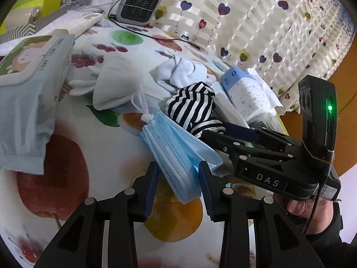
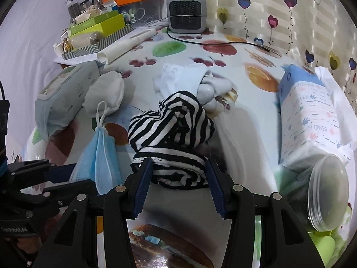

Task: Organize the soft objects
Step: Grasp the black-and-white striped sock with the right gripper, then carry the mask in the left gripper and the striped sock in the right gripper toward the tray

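A folded stack of light-blue face masks (image 1: 174,156) lies on the fruit-print tablecloth (image 1: 93,147), its white ear loops toward a white cloth bundle (image 1: 116,84). My left gripper (image 1: 178,169) stands open around the masks' near end, with a gap beside the left pad. In the right wrist view the masks (image 2: 98,154) lie to the left. A black-and-white striped cloth (image 2: 171,125) is bunched between the pads of my right gripper (image 2: 178,165), which is shut on its near folds. From the left wrist view, the right gripper (image 1: 221,131) reaches in from the right to the striped cloth (image 1: 191,105).
White socks (image 2: 178,76) lie behind the striped cloth. A wipes pack (image 2: 64,93) rests on light-blue fabric at left. A "FLOWER" tissue pack (image 2: 312,120) and a clear plastic lid (image 2: 328,192) sit at right. A small heater (image 2: 186,13), its cord and boxes (image 2: 98,29) stand at the back.
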Available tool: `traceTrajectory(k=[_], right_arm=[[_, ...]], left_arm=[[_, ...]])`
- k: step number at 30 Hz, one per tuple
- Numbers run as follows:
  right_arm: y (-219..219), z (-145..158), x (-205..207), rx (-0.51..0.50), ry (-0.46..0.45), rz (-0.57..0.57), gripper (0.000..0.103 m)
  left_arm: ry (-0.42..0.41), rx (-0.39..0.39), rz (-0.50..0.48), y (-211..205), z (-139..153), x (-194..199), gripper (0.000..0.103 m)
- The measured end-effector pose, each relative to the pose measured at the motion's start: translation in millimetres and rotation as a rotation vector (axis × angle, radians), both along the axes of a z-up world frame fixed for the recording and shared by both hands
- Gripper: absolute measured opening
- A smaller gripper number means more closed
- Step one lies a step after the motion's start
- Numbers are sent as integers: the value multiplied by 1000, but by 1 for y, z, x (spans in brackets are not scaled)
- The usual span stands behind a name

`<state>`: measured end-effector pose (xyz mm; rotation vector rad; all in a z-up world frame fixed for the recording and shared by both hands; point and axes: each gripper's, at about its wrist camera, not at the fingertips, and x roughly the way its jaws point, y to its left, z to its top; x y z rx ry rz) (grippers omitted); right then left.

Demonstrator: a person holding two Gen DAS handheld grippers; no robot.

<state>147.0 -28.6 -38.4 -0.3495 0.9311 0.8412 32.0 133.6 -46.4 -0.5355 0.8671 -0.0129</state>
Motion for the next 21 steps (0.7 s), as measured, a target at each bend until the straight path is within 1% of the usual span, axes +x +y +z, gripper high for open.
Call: traceTrajectory(k=[1, 2, 3, 4, 6, 10, 14, 21], right_arm=[[0, 0, -1, 0, -2, 2, 42], [0, 0, -1, 3, -2, 6, 38], [-1, 0, -2, 5, -3, 6, 29], [-1, 0, -2, 7, -2, 5, 26], [-3, 0, -3, 9, -4, 4, 22], [-11, 4, -7, 27, 4, -10, 18], [-23, 9, -12, 58, 13, -30, 14], [-42, 30, -26, 108, -11, -56, 14]], left_arm=[[0, -2, 2, 0, -1, 1, 34], [3, -4, 4, -1, -2, 3, 34], [4, -3, 5, 0, -2, 5, 28], [5, 3, 5, -1, -3, 6, 21], [2, 11, 3, -3, -3, 7, 19], [-7, 17, 3, -6, 0, 6, 16], [-27, 26, 2, -9, 7, 1, 15], [-77, 49, -23, -21, 28, -9, 15]])
